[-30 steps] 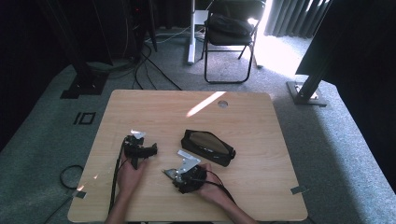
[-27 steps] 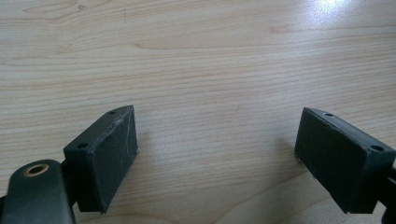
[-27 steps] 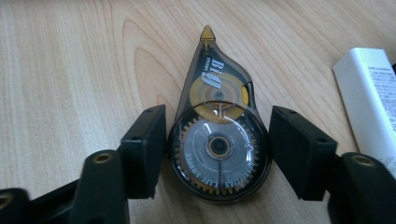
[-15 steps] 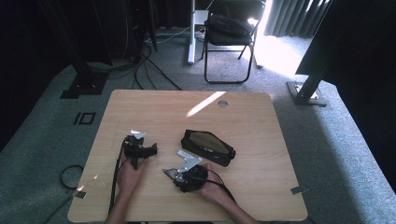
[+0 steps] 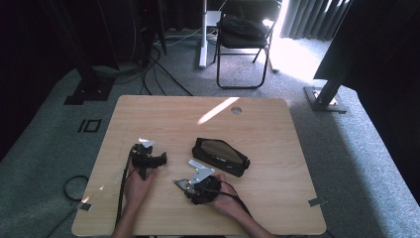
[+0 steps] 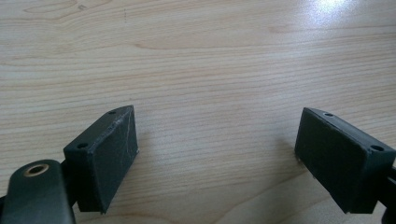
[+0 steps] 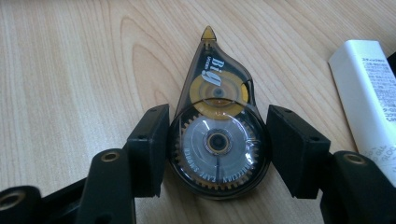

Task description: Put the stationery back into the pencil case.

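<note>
A teardrop-shaped correction tape dispenser [image 7: 217, 140], smoky clear with a yellow reel, lies flat on the wooden table [image 5: 257, 124]. My right gripper [image 7: 218, 112] has just been closing. Its two pads now sit against the round body of the dispenser, one on each side. In the high view the right gripper [image 5: 190, 182] is low on the table near the front edge, held by a hand. My left gripper [image 6: 217, 140] is open over bare wood with nothing between its pads. From above, the left gripper [image 5: 147, 157] rests to the left of the right one.
A black zip pouch [image 5: 220, 156] lies just beyond the right gripper, toward the table's middle. A white printed box [image 7: 369, 93] lies close to the right of the dispenser. A folding chair [image 5: 242, 34] and cables are on the floor behind the table.
</note>
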Motion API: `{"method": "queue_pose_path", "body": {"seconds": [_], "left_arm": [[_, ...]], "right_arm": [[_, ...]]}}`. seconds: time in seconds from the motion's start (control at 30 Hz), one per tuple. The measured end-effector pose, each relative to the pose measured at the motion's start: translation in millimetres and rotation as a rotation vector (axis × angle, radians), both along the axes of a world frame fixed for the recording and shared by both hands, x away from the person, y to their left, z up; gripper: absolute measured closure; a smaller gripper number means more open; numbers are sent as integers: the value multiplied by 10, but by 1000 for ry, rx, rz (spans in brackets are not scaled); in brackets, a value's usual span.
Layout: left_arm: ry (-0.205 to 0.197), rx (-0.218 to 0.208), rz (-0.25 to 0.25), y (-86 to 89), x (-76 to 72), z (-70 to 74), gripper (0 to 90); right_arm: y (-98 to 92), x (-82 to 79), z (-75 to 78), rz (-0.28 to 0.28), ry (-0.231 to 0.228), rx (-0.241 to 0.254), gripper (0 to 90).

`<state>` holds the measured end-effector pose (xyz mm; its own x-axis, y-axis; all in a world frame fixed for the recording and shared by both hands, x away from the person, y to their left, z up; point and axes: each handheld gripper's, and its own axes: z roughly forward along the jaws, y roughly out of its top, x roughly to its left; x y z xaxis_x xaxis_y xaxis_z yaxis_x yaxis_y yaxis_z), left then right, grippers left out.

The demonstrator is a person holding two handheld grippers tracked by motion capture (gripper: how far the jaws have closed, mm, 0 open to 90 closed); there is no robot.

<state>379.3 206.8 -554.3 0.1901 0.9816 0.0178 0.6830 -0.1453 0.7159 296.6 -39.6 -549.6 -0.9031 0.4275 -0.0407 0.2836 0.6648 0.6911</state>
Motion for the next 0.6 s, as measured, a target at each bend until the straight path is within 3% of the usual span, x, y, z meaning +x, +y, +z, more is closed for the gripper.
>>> {"method": "queue_pose_path", "body": {"seconds": [0.6], "left_arm": [[0, 0, 0, 0, 0, 0, 134]], "right_arm": [[-37, -27, 67, -4, -21, 17, 416]]}}
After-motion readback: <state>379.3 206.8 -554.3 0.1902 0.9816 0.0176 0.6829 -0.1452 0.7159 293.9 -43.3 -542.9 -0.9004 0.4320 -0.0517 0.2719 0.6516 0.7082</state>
